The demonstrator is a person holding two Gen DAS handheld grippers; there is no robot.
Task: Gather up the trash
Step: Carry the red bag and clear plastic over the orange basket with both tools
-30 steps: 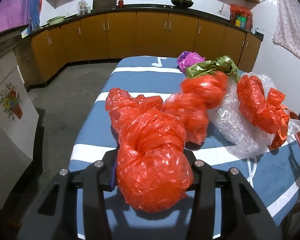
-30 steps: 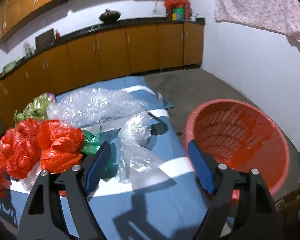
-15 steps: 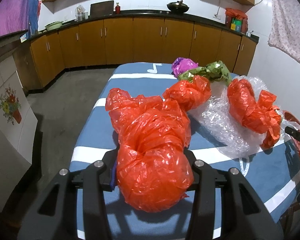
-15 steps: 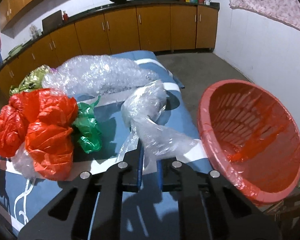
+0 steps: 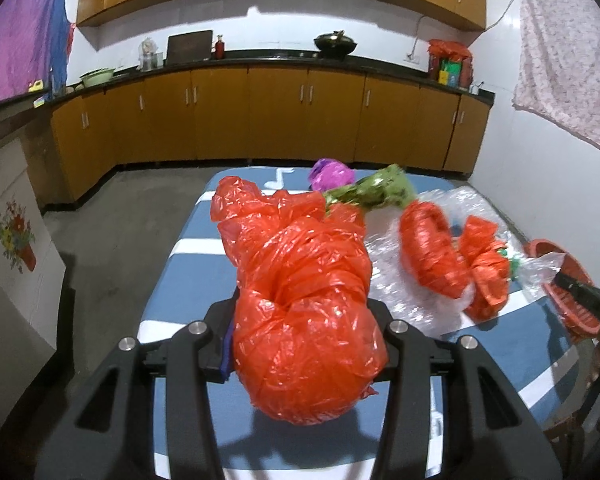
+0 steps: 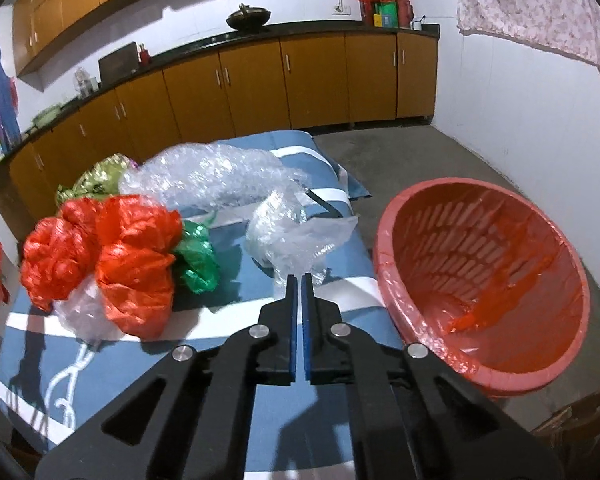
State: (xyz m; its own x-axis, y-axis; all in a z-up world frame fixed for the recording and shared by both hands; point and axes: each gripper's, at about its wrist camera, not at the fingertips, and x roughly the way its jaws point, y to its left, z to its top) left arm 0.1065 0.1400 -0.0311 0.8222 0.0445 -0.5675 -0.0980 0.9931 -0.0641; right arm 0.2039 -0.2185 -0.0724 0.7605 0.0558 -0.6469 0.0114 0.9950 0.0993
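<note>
Bag first, left view: my left gripper (image 5: pixel 300 340) is clamped on a fat red bag (image 5: pixel 306 320), jaws part-way apart with the bundle filling the gap, and against a second ago the table (image 5: pixel 188 264) sits lower and further off, so I read the bag as lifted clear, ready to carry to the basket. Its tail drapes forward over the pile and hides the middle of the table. Behind it: purple wad (image 5: pixel 332 172), olive foil (image 5: pixel 376 192), bubble wrap (image 5: pixel 396 280), two more red bags (image 5: pixel 432 256) just beside each other; basket rim (image 5: pixel 572 312) far right, with my right gripper's tip crossing in front of it. Right view: my right gripper (image 6: pixel 300 286) has just been closing, jaws now nearly touching, pinched on the edge of a clear bag (image 6: pixel 296 240); a second ago the bag lay loose between wide jaws, now it's caught and bunched up off the cloth. Basket (image 6: pixel 392 264) stands on the floor just right of the table, mouth tilted toward me, holding nothing I can make out, so the drop looks short. Left behind: red bags (image 6: pixel 112 260), green scrap (image 6: pixel 198 260), bubble wrap (image 6: pixel 220 176), olive foil (image 6: pixel 96 180). Risk: thin grip on slippery film.
</note>
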